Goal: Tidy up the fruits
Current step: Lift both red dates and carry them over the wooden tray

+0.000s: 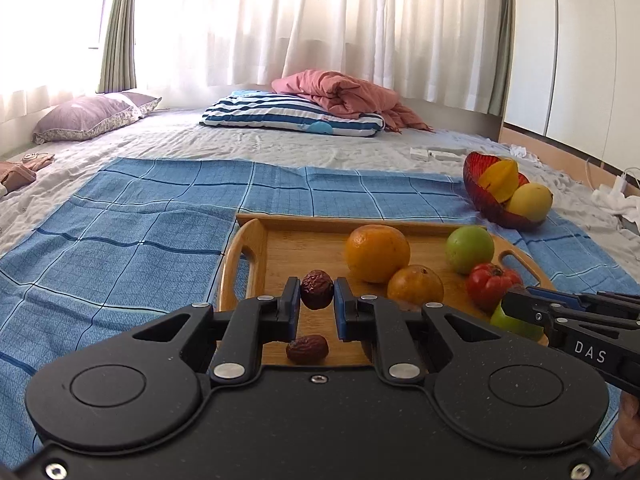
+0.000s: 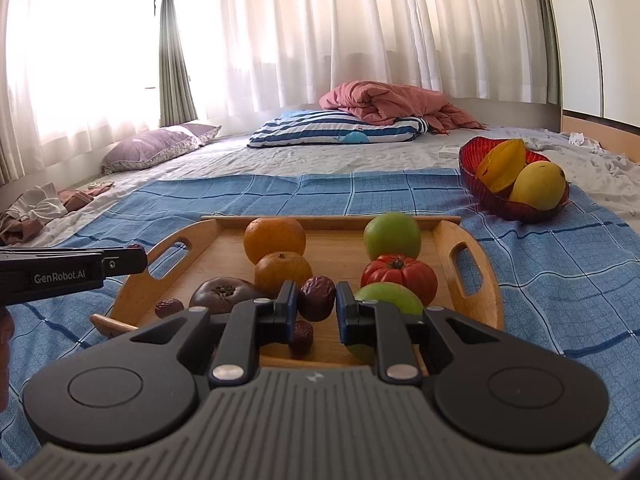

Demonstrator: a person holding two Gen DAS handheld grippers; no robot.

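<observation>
A wooden tray lies on a blue checked cloth. It holds two oranges, green apples, a red tomato, a dark tomato and loose red dates. My left gripper is shut on a red date above the tray's left part. My right gripper is shut on another red date above the tray's near side. A red bowl with a starfruit and a mango sits far right.
The bed behind carries a striped pillow, a pink quilt, a purple pillow and clothes at the left. Small white boxes lie near the bowl. Curtains hang behind.
</observation>
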